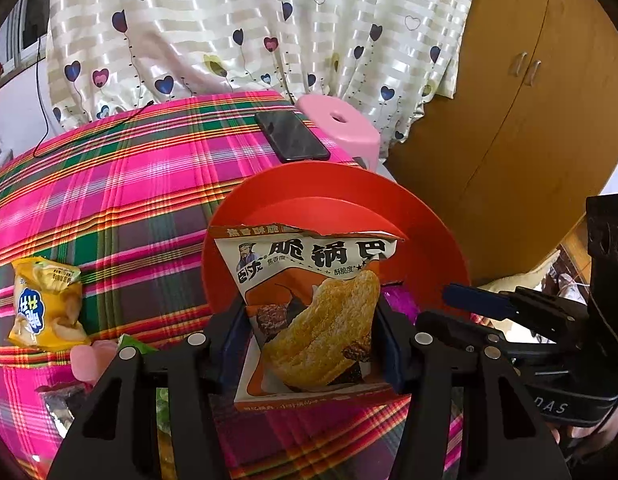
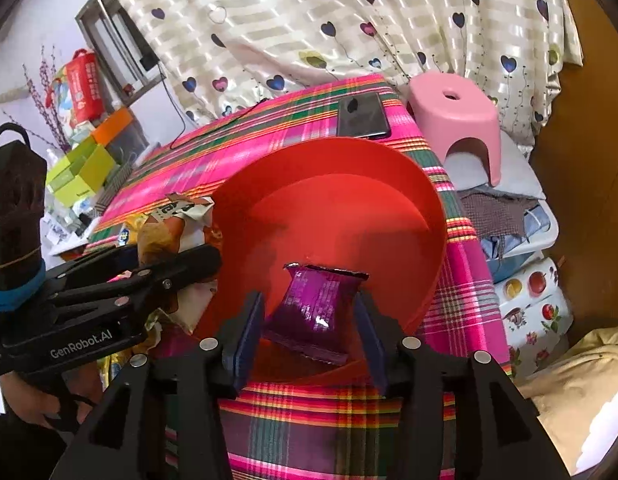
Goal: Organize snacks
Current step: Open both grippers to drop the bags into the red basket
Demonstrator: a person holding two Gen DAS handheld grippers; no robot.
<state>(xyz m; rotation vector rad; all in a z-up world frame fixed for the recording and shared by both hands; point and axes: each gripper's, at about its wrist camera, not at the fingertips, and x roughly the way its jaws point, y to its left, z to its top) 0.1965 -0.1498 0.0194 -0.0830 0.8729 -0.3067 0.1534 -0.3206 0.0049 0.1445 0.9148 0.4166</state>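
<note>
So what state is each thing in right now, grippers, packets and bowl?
left gripper: shut on the orange rice-cracker bag.
orange rice-cracker bag: top torn open, held upright at the bowl's near rim.
right gripper: open, pads clear of the purple packet.
purple packet: sealed, leaning over the bowl's near rim, between the right gripper's pads.
red bowl: upright on the plaid cloth.
yellow snack bag: crumpled, lying on the cloth.
phone: flat, screen dark.

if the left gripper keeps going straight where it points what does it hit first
Probably the near rim of the red bowl: the left gripper holds the rice-crust snack bag right in front of it. Depth is unclear.
</note>
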